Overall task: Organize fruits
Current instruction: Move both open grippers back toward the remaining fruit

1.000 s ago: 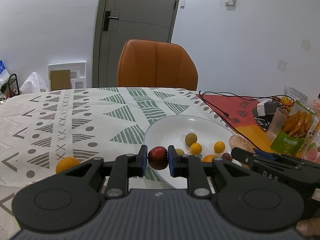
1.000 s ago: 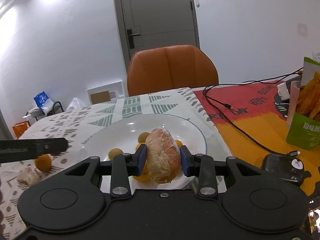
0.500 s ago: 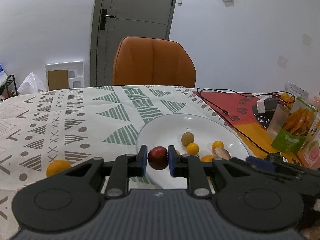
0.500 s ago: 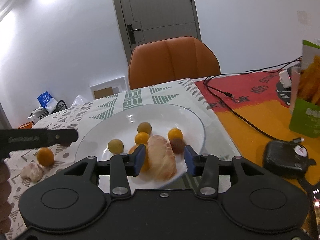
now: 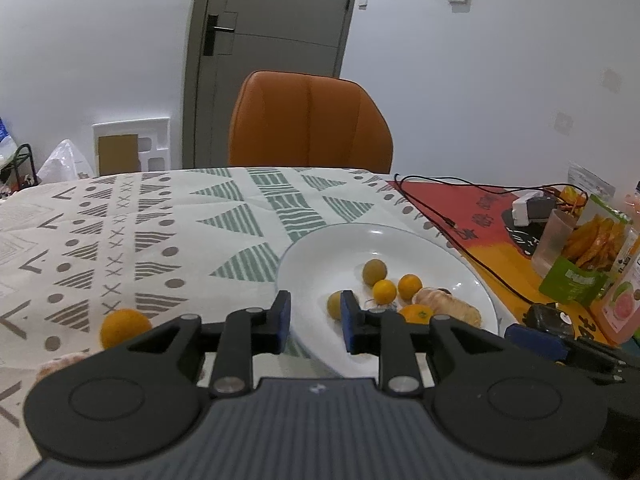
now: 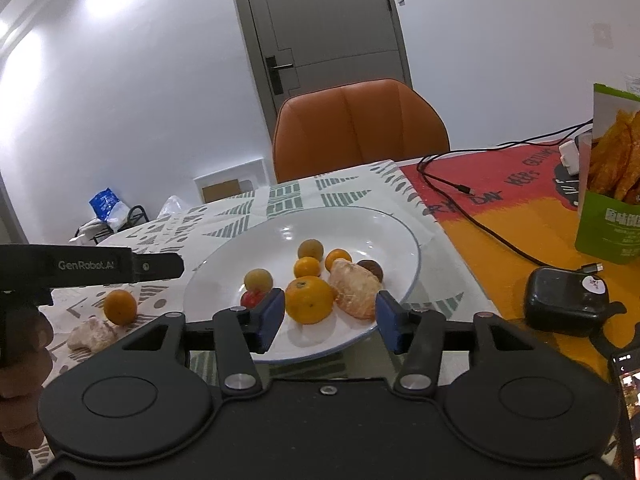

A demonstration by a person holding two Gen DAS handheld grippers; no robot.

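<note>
Both claws have let go: the red fruit point(image 6: 252, 299) and peeled orange point(image 6: 354, 288) now lie on the white plate point(image 6: 400, 232). Left claw point(image 5: 314, 316) and right claw point(image 6: 330, 320) stand spread wide, holding nothing.

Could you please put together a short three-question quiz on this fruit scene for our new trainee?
1. True or false: both the left gripper and the right gripper are open and hold nothing.
2. Which fruit still lies on the tablecloth outside the white plate? A) a banana B) an orange and a peeled piece C) a bunch of grapes
3. Fill in: the small red fruit lies on the ____.

Key: 1 true; 2 B; 3 plate.
</note>
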